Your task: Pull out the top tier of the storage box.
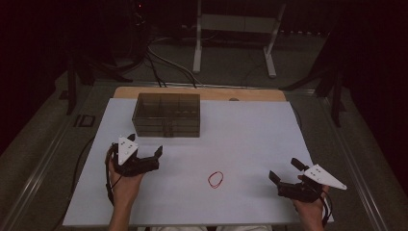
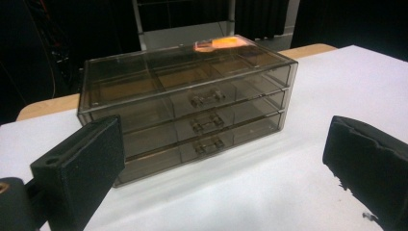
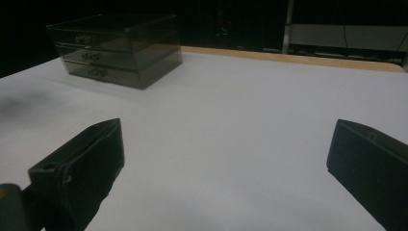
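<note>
Left gripper view faces the smoky three-drawer organizer (image 2: 187, 106), drawers shut, contents unclear; each hand-held gripper, left (image 1: 144, 154) and right (image 1: 284, 174), gapes apart.

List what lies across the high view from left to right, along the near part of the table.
left gripper → red rubber band → right gripper

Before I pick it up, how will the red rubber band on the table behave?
The red rubber band looks thin and lies flat as a loose loop, so it will probably be floppy and very light. Lying so low on the white table, it may slip from a gripper.
</note>
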